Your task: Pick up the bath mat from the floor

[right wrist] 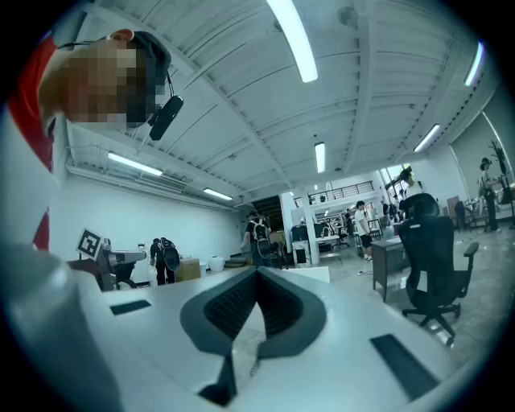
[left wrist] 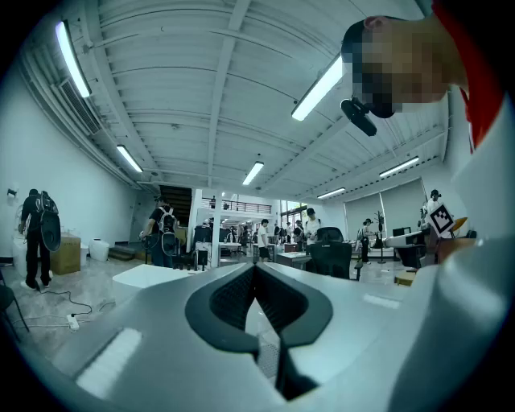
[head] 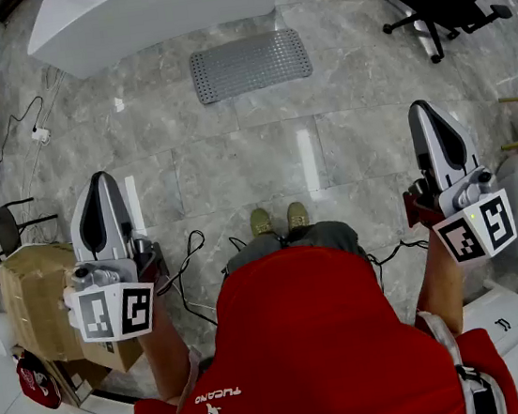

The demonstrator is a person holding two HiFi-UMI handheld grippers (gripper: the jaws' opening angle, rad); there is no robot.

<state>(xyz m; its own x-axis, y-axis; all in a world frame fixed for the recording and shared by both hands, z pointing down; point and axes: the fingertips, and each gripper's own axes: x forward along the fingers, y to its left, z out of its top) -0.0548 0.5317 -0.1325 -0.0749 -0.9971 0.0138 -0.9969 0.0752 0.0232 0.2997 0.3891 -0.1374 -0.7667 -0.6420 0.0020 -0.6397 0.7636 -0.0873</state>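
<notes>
Both sets of jaws were shut, empty: left gripper, right gripper. Grey bath mat lay flat on the floor well ahead of the tips, between their lines, touching neither.

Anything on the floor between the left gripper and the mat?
No. In the head view only bare floor lies between the left gripper and the mat. The cable runs off to the left, outside that stretch.
</notes>
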